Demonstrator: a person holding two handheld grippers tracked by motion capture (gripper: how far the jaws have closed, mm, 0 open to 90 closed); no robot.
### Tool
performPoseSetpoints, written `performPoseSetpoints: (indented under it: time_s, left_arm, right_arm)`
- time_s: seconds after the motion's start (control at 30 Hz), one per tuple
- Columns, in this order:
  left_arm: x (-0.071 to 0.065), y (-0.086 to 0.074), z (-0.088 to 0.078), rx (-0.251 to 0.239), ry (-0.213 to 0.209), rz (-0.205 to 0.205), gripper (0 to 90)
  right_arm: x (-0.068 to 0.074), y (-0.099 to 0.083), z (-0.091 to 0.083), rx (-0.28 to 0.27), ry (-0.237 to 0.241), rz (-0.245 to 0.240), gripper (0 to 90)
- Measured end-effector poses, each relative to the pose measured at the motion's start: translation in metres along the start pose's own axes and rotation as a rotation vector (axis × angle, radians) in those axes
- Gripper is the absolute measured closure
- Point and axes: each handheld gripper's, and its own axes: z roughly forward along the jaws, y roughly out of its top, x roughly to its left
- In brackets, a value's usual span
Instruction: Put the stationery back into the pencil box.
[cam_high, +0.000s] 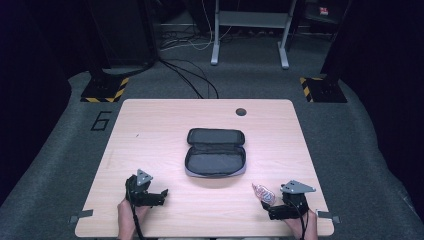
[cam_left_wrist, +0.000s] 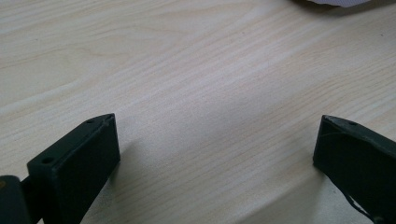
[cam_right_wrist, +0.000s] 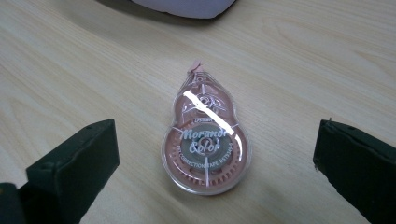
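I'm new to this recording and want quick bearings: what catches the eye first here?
An open dark pouch lies mid-table. Near the front right edge, a pink correction tape dispenser lies flat between the open jaws of the right hand-held gripper, untouched.

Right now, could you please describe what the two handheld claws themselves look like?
Both are black. The left claw and the right claw each carry a grey three-cornered plate on top, and a black cable trails back along each forearm. Up close, the fingers are blocky black slabs with small holes in their top edges.
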Motion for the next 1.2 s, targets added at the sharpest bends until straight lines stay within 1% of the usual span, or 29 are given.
performPoseSetpoints:
  time_s: [0.03,0.1,0.17,0.2,0.23,0.27,0.33,0.37,0.4,0.43,0.47,0.5,0.57,0.7,0.73,0.87,0.93,0.97,1.2]
  left_arm:
    - [0.0,0.0,0.0,0.0,0.0,0.0,0.4]
    - [0.0,0.0,0.0,0.0,0.0,0.0,0.4]
    - [0.0,0.0,0.0,0.0,0.0,0.0,0.4]
    - [0.0,0.0,0.0,-0.001,0.0,0.0,0.4]
    - [0.0,0.0,0.0,0.0,0.0,-0.001,0.4]
    - [0.0,0.0,0.0,0.0,0.0,-0.001,0.4]
    - [0.0,0.0,0.0,-0.001,0.0,-0.001,0.4]
    - [0.0,0.0,0.0,0.0,0.0,0.0,0.4]
    - [0.0,0.0,0.0,0.0,-0.001,0.0,0.4]
    - [0.0,0.0,0.0,0.0,-0.001,0.0,0.4]
    - [0.0,0.0,0.0,-0.001,0.0,-0.001,0.4]
    - [0.0,0.0,0.0,0.0,0.0,-0.001,0.4]
    - [0.0,0.0,0.0,0.0,0.0,-0.001,0.4]
    - [0.0,0.0,0.0,0.0,0.0,0.0,0.4]
    - [0.0,0.0,0.0,0.0,0.0,0.0,0.4]
    - [0.0,0.0,0.0,-0.001,0.0,-0.001,0.4]
    - [0.0,0.0,0.0,0.0,0.0,0.0,0.4]
    - [0.0,0.0,0.0,0.0,0.0,0.0,0.4]
    - [0.0,0.0,0.0,-0.001,0.0,-0.001,0.4]
  right_arm:
    - [0.001,0.0,0.002,-0.006,-0.006,-0.001,1.6]
    - [0.002,0.0,0.005,0.007,-0.001,-0.005,6.2]
    - [0.004,0.001,0.008,0.003,-0.005,-0.011,11.4]
    - [0.003,0.001,0.01,0.01,-0.001,-0.021,13.7]
    - [0.004,0.001,0.011,0.021,-0.004,-0.028,14.3]
    - [0.004,0.001,0.012,0.025,-0.003,-0.019,15.1]
    - [0.004,0.001,0.014,0.034,-0.005,-0.033,17.9]
    - [0.004,0.001,0.014,0.037,-0.007,-0.027,18.5]
    - [0.004,0.001,0.015,0.043,0.001,-0.024,19.4]
    - [0.004,0.001,0.015,0.043,-0.003,-0.027,21.2]
    - [0.004,0.0,0.015,0.044,-0.004,-0.032,21.9]
    - [0.004,0.0,0.016,0.041,-0.003,-0.026,22.5]
    - [0.003,0.0,0.016,0.053,-0.004,-0.045,24.2]
    - [0.004,-0.001,0.018,0.061,-0.002,-0.036,26.6]
    - [0.003,-0.001,0.018,0.064,-0.001,-0.043,27.3]
    - [0.004,-0.002,0.019,0.072,-0.006,-0.047,31.5]
    - [0.005,-0.002,0.018,0.07,-0.008,-0.046,34.5]
    - [0.004,-0.002,0.018,0.067,-0.012,-0.045,37.9]
    - [0.007,-0.003,0.018,0.047,-0.016,-0.026,38.9]
